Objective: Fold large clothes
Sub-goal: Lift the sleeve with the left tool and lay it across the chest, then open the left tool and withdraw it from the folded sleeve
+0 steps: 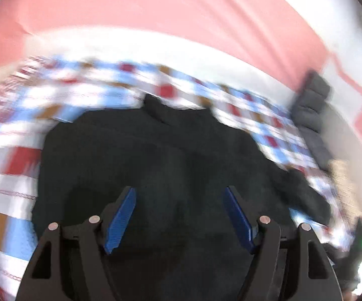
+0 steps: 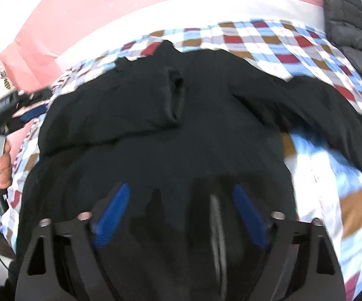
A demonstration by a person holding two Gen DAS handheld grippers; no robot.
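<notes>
- While the black jacket (image 2: 156, 130) lies spread on the checked quilt (image 2: 331, 175), both grippers hover above it, jaws apart, empty.
- Each should pinch one hem layer squarely before lifting.
- Left gripper (image 1: 179, 215) and right gripper (image 2: 181, 215) should lift together.

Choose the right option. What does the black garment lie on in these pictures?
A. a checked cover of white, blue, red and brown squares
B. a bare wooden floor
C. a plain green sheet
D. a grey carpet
A: the black garment is spread on the checked cover, whose white, blue, red and brown squares show around its edges in both wrist views.
</notes>
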